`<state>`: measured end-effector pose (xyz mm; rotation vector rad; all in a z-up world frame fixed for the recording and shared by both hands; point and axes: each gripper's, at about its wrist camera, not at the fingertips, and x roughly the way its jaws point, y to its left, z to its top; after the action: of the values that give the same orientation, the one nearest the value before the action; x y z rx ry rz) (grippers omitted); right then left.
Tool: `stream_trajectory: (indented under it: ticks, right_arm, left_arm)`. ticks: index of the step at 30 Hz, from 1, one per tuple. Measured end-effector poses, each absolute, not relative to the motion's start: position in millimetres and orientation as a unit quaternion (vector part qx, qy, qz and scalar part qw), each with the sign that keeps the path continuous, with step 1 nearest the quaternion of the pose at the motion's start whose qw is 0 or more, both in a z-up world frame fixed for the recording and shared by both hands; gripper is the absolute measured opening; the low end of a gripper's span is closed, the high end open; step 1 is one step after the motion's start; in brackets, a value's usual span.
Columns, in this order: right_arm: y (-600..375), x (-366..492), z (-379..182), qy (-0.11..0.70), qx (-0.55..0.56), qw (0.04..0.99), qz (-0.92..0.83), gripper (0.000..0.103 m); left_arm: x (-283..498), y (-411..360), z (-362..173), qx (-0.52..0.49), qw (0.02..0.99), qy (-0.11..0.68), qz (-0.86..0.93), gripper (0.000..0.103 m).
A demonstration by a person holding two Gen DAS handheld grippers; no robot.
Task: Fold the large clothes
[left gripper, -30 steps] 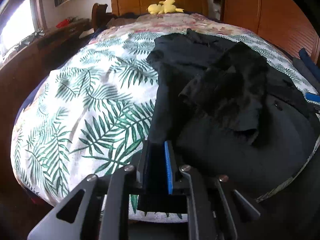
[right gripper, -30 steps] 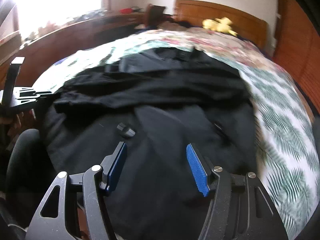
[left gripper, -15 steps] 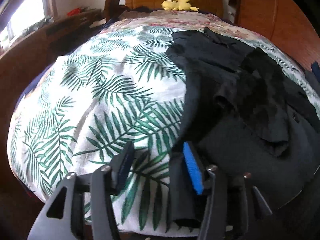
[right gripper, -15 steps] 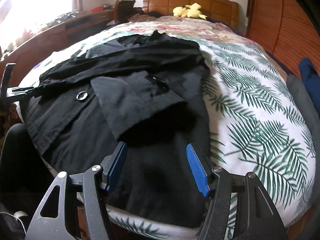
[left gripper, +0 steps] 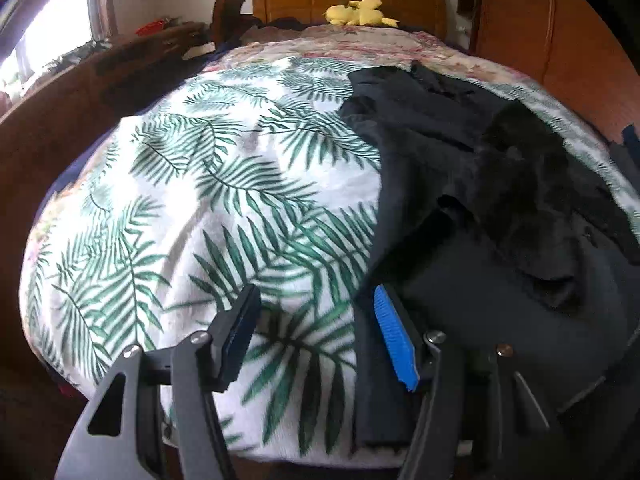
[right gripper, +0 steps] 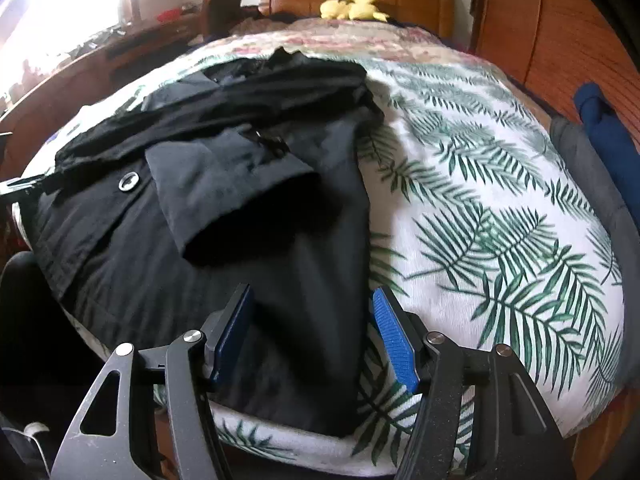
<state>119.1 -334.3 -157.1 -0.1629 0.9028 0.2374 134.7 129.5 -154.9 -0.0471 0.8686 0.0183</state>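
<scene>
The coat (left gripper: 500, 208), pinched at its near edge a second ago by the left gripper (left gripper: 316, 332), has been let go and lies half-folded on the bed (left gripper: 200, 200), both the still-opening left gripper and the half-open right gripper (right gripper: 312, 332) being empty, so a fresh grasp seems needed.

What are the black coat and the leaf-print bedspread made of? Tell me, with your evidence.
Black coat: seemingly a matte woven cloth, perhaps cotton or a blend; it creases crisply, and the round button looks shiny. Leaf-print bedspread: probably a soft, napped or fine-ribbed textile, judging by its fuzzy surface. Exact fibres cannot be told.
</scene>
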Motion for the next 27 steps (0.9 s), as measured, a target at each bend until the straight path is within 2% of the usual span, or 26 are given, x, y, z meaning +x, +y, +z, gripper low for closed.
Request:
stream_trajectory:
  ticks: [10, 11, 12, 15, 17, 19, 27]
  right_arm:
    - [-335.9, 118.0, -160.6, 0.449, -0.068, 0.882, 0.125, 0.063]
    - [-333.0, 116.3, -159.3, 0.446, -0.065, 0.882, 0.136, 0.062]
    - [-329.0, 113.3, -156.7, 0.436, -0.068, 0.886, 0.144, 0.055]
    - [-320.3, 107.5, -151.5, 0.423, -0.068, 0.89, 0.158, 0.052]
    - [-315.5, 104.2, -147.6, 0.414, -0.066, 0.892, 0.169, 0.05]
    - [-311.9, 103.6, -148.0, 0.415, -0.07, 0.891, 0.17, 0.05]
    - [-329.1, 108.9, -163.3, 0.443, -0.045, 0.881, 0.157, 0.05]
  left_arm:
    - [92.2, 109.2, -146.0, -0.012, 0.904, 0.424, -0.049, 0.06]
    - [89.2, 107.0, -146.2, -0.009, 0.905, 0.423, -0.053, 0.06]
    - [87.1, 105.7, -146.5, -0.008, 0.905, 0.421, -0.056, 0.06]
    - [83.0, 106.1, -147.6, -0.012, 0.907, 0.417, -0.059, 0.053]
    - [80.6, 107.4, -146.5, -0.022, 0.908, 0.413, -0.066, 0.043]
    - [78.0, 109.3, -146.6, -0.036, 0.909, 0.409, -0.076, 0.039]
    - [72.9, 105.8, -151.1, -0.035, 0.909, 0.409, -0.072, 0.038]
